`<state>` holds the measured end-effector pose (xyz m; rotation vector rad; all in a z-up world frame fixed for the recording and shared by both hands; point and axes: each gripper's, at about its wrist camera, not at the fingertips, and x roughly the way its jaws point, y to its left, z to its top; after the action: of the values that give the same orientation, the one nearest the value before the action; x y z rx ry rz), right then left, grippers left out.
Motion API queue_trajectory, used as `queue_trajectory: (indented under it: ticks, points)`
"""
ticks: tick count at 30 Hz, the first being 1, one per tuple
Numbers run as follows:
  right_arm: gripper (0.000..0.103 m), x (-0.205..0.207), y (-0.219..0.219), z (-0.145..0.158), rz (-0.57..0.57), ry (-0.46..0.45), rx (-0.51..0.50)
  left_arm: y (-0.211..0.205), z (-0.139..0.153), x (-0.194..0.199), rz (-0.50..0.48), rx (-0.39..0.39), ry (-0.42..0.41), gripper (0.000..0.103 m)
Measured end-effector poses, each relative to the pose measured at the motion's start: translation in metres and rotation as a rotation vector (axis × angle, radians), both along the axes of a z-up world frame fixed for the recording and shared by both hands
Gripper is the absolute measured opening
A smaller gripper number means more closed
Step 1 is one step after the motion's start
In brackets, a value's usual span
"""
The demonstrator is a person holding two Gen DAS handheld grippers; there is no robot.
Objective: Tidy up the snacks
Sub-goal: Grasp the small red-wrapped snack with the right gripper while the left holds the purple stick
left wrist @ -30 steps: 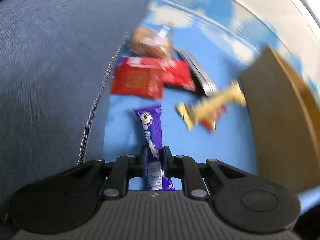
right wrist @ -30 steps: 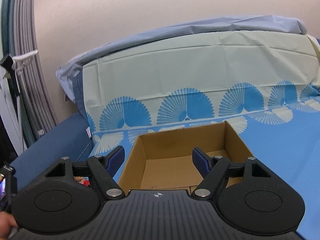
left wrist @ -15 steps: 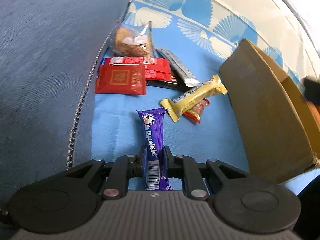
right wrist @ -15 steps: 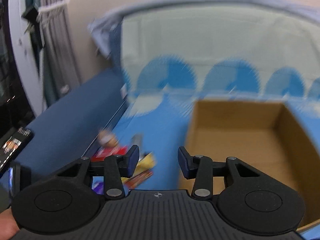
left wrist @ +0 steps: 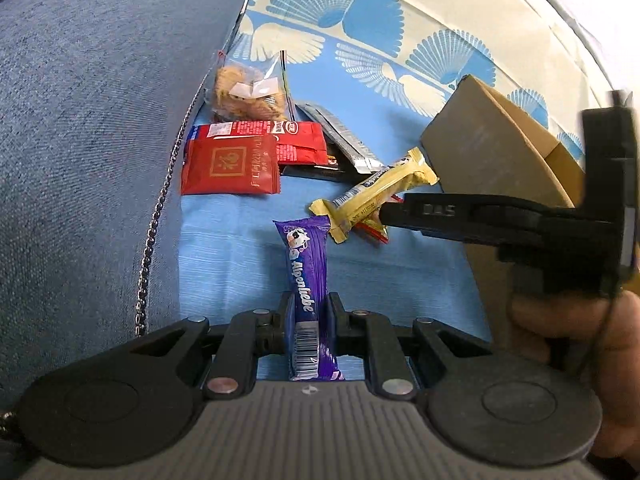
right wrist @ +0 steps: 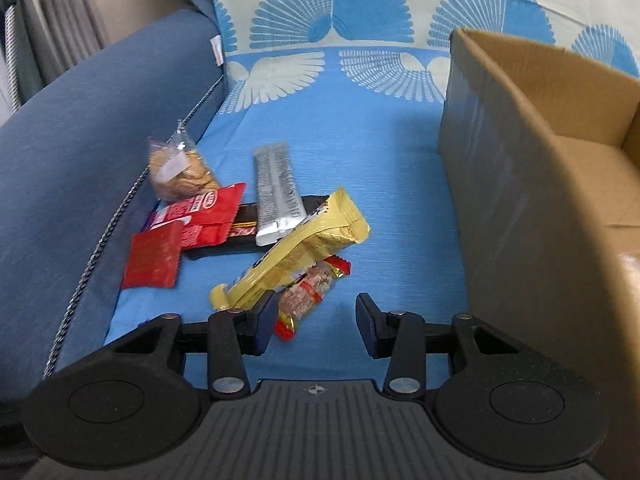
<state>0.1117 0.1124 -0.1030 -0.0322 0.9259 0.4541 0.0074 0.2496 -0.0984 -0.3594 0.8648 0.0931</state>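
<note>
Reaching with the right gripper [right wrist: 316,316] wide over the yellow bar [right wrist: 296,252] risks snagging the red candy [right wrist: 308,296] beneath, while the left gripper [left wrist: 307,320] pinches the purple bar [left wrist: 306,276].

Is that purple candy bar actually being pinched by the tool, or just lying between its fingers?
Touching. In the left wrist view, the left gripper has both fingers pressed flat against the sides of the purple Alpenliebe bar, with no gap on either side.

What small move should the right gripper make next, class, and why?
Probably ease forward and close on the yellow bar. The right gripper is open at the bar's near end, the cardboard box waits beside it, and the left gripper already grips the purple Alpenliebe bar.
</note>
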Motion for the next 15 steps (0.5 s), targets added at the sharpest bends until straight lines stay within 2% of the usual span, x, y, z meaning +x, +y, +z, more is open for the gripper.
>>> queue_trajectory:
  ticks: [5, 9, 12, 14, 15]
  points:
    - [0.049, 0.012, 0.0, -0.016, -0.012, 0.021, 0.042, 0.002, -0.001, 0.0, -0.004, -0.012, -0.003, 0.017]
    - [0.052, 0.017, 0.011, -0.023, 0.028, -0.015, 0.022, 0.001, -0.001, 0.001, -0.002, -0.007, -0.001, 0.017]
    - [0.051, 0.017, 0.015, -0.026, 0.055, -0.043, -0.002, 0.001, -0.003, 0.002, 0.002, -0.001, 0.004, 0.017]
    - [0.034, 0.014, 0.016, -0.025, 0.07, -0.059, -0.028, 0.001, -0.003, 0.003, 0.007, 0.0, 0.008, 0.017]
    - [0.022, 0.014, 0.015, -0.024, 0.074, -0.064, -0.038, 0.001, -0.003, 0.003, 0.009, 0.001, 0.009, 0.017]
